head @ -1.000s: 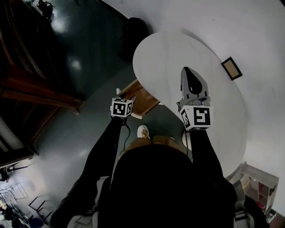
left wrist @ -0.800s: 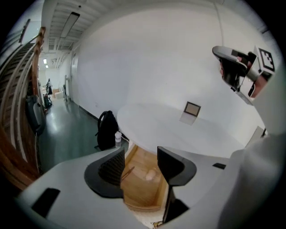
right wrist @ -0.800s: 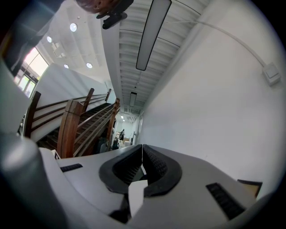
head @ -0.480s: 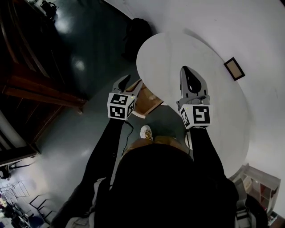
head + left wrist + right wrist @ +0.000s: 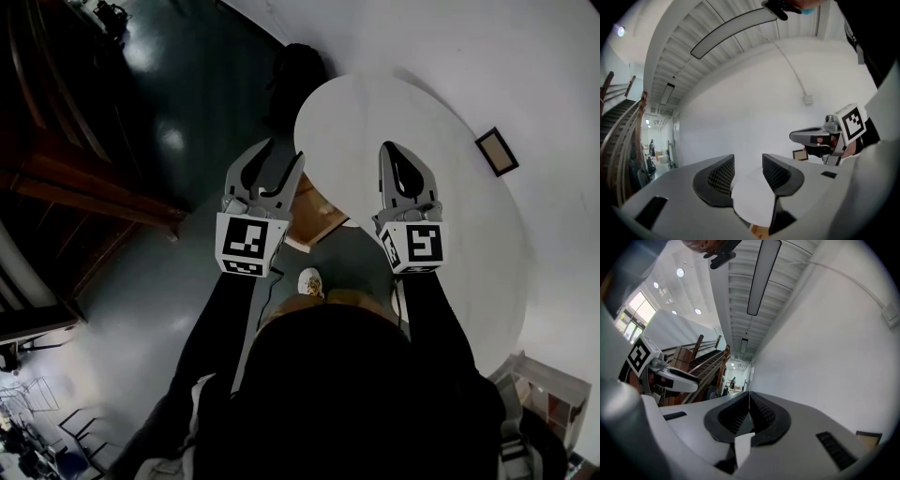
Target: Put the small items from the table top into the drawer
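Note:
My left gripper (image 5: 270, 165) is held up beside the round white table (image 5: 375, 112), above the open wooden drawer (image 5: 314, 214). Its jaws are closing with nothing between them; in the left gripper view a gap still shows at the left gripper (image 5: 747, 169). My right gripper (image 5: 395, 150) hovers over the table's near part, shut and empty, as the right gripper view shows (image 5: 749, 409). A small brown framed item (image 5: 496, 151) lies on the table at the far right, well away from both grippers; it also shows as the brown item (image 5: 868, 439).
A dark object (image 5: 298, 70) stands at the table's far edge. Dark wooden furniture (image 5: 84, 187) lines the left side. A white shelf unit (image 5: 548, 394) sits at the lower right. The person's shoe (image 5: 307, 280) is on the grey floor beneath the drawer.
My left gripper has swung up from pointing down by the drawer and now lies level beside the right one, jaws forward. The right gripper has barely moved.

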`<state>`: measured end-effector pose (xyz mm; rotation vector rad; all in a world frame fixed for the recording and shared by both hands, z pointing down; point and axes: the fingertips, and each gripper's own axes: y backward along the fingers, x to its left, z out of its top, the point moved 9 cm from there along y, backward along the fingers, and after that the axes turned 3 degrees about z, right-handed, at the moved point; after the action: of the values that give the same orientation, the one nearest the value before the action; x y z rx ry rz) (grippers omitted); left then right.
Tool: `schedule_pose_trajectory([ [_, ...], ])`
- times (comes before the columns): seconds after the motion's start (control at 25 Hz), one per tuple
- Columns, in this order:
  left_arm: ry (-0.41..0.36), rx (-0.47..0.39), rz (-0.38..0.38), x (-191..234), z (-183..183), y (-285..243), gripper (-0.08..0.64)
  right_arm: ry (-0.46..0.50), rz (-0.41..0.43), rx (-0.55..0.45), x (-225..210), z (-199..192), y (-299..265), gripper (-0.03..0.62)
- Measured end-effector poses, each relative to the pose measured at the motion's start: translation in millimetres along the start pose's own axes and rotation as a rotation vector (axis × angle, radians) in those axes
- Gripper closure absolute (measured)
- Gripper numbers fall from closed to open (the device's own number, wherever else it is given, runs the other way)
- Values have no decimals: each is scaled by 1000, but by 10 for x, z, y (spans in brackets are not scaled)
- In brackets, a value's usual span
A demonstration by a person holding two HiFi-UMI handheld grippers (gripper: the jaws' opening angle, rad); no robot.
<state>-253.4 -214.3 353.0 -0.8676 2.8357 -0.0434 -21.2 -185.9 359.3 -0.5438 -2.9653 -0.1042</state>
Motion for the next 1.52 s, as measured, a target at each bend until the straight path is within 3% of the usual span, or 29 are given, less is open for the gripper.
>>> schedule_pose_trajectory([
  [0.12, -9, -41, 14, -3, 115, 57, 375, 2, 3, 0, -12, 15, -15, 565],
  [0.2, -21, -57, 20, -10, 128, 67, 546, 4, 3, 0, -10, 11, -25, 565],
  [0.68, 12, -57, 39, -16, 107, 42, 546, 18, 13, 16, -6, -10, -18, 565],
  [1.52, -5, -61, 52, 39, 131, -1, 546, 51, 20, 24, 3, 16, -38, 565],
])
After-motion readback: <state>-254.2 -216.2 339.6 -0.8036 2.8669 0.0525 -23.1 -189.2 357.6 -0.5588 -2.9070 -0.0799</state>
